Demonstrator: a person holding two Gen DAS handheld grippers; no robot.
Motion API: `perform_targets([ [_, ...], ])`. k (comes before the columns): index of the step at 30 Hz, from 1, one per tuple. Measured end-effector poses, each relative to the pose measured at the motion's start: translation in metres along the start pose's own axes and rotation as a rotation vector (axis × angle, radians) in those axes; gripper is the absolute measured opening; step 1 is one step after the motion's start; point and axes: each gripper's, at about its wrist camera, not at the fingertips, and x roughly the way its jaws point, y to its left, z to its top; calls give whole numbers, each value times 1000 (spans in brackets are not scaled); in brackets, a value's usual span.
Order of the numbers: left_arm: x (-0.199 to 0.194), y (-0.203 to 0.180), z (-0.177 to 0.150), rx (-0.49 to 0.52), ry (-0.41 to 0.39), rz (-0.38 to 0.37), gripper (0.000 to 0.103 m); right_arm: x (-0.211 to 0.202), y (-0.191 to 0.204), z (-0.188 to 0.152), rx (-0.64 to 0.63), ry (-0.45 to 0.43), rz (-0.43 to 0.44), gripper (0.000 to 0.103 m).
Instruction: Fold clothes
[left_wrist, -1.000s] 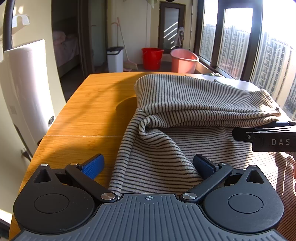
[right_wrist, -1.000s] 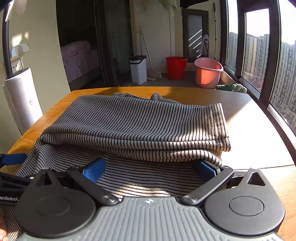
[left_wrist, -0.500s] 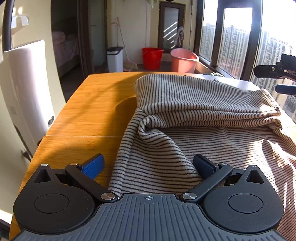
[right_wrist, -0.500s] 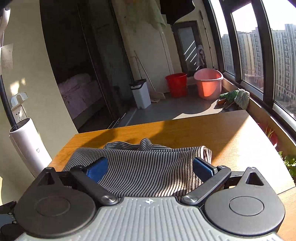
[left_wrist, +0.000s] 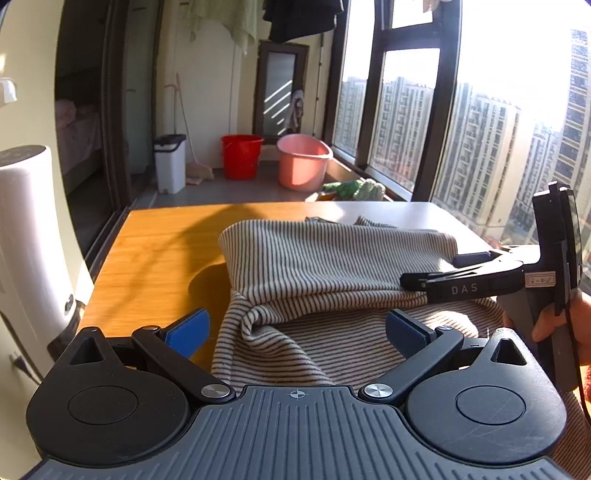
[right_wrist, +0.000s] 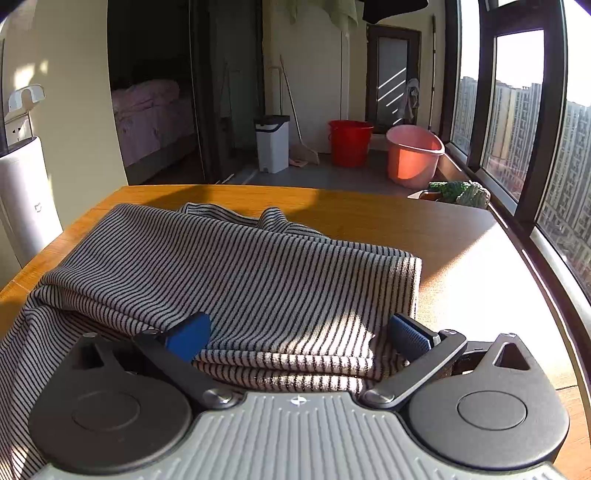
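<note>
Nearest me, my left gripper (left_wrist: 293, 332) is spread wide with nothing between its blue pads, poised over the loose near layer of the striped knit garment (left_wrist: 332, 273). My right gripper (right_wrist: 299, 338) is just as wide and equally empty; its pads bracket the near edge of the folded stack, where I can count several layers of cloth lying one on another. In the left view that same tool comes in from the right at the stack's right end

The garment lies on the wooden table (left_wrist: 155, 251), partly folded: a thick doubled band across the middle and a single layer spilling toward me and off the near edge. I judge it soft, limp and light, a ribbed knit that should grip well against rubber pads but will sag and bunch wherever it is unsupported. The safest holds look like the two near corners of the loose layer, pinched through one thickness only

Farther off on the floor stand a white bin (right_wrist: 272, 142), a red bucket (right_wrist: 349, 142) and a pink basin (right_wrist: 413, 155)
</note>
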Motion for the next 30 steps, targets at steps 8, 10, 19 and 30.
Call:
perform_targets([
  [8,54,43,35,-331,155,-105,103,-1,-8,71,-6,-62,95,70],
  [10,48,41,27,-327,154,-94,103,26,-8,81,-21,-21,96,70],
  [19,7,56,-9,-341,193,-71,103,104,-17,81,74,150,214,14],
  [30,-24,68,7,-481,31,-184,103,-74,0,32,136,84,492,7],
])
